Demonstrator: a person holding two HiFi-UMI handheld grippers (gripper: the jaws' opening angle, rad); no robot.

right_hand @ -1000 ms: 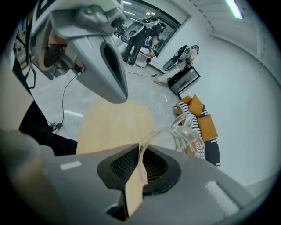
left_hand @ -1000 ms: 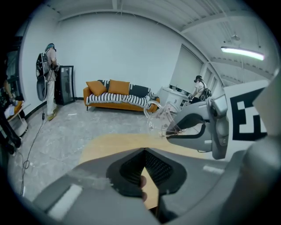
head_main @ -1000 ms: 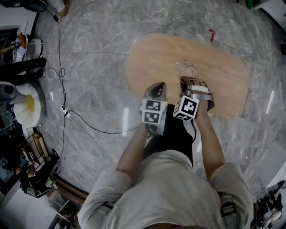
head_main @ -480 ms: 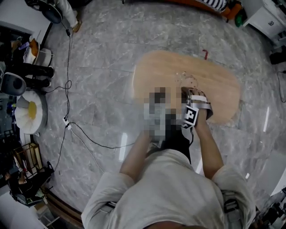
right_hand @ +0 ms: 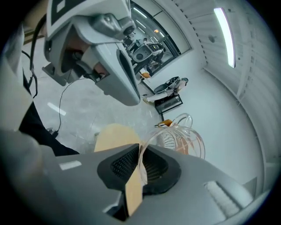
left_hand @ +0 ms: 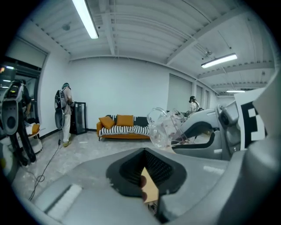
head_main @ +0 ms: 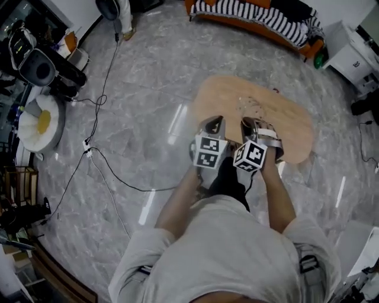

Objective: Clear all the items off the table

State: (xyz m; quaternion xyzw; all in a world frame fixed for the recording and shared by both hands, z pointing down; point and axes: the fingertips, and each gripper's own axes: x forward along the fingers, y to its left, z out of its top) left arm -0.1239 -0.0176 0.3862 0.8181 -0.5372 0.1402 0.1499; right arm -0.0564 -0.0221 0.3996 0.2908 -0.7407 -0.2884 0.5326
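Note:
A clear glass pitcher (right_hand: 181, 137) hangs by its rim between the jaws of my right gripper (right_hand: 138, 176), which is shut on it. The head view shows this right gripper (head_main: 251, 125) and the pitcher (head_main: 252, 108) over the near side of the oval wooden table (head_main: 290, 127). My left gripper (head_main: 214, 123) hovers just to its left, jaws shut with nothing in them. From the left gripper view, the left gripper (left_hand: 149, 186) points at the pitcher (left_hand: 163, 125) and the right gripper (left_hand: 178, 139). The tabletop shows nothing else on it.
An orange sofa with striped cushions (head_main: 260, 15) stands behind the table. White cabinets (head_main: 355, 41) are at the far right. Cables (head_main: 106, 160) trail across the marble floor on the left, beside stands and equipment (head_main: 38, 68). A person (left_hand: 65, 110) stands at the far wall.
The head view has swung up, so the table looks smaller and the sofa has come into sight. Both grippers stay side by side, the right one keeping its hold on the pitcher.

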